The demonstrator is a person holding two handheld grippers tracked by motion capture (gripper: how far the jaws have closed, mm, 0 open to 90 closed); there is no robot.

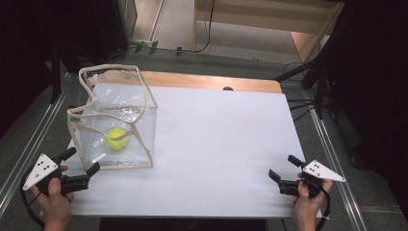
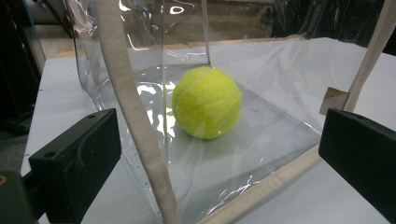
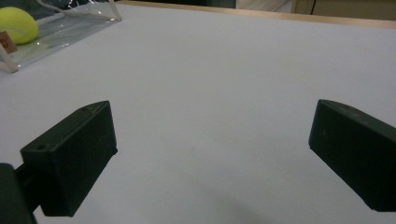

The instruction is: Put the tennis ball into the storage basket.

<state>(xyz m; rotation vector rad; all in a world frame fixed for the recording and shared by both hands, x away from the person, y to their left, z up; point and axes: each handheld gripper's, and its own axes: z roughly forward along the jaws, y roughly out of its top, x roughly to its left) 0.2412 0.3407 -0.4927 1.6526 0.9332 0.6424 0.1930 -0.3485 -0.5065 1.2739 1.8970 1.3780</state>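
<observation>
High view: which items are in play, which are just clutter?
In play: clear bag, tennis ball inside it, left gripper open at the bag's near corner, right gripper open over bare table.
Clutter: floor cables, black stands.

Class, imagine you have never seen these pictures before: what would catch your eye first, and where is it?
The bright yellow tennis ball stands out first, lying inside a clear plastic bag with cloth trim at the left of the white table. Next come the two black claws held in a person's hands at the near edge: the left claw open right by the bag's corner, the right claw open over bare table.
</observation>
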